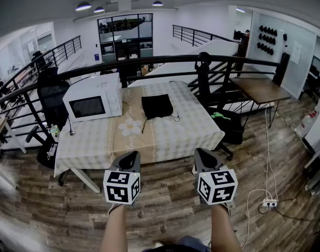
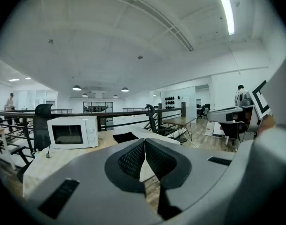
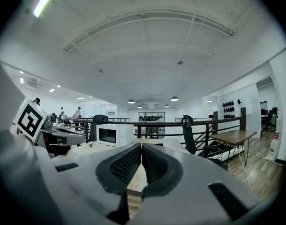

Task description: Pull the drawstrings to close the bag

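Observation:
A black drawstring bag lies flat near the middle of the table, and its thin cords trail toward the near edge. In the left gripper view the bag shows as a dark patch beyond the jaws. Both grippers hang over the floor in front of the table, well short of the bag. My left gripper is shut with nothing in it. My right gripper is likewise shut and empty.
A white microwave stands on the table's left part. A black railing runs behind the table, with a black office chair at the left. A small wooden table stands at the right. Cables and a power strip lie on the wooden floor.

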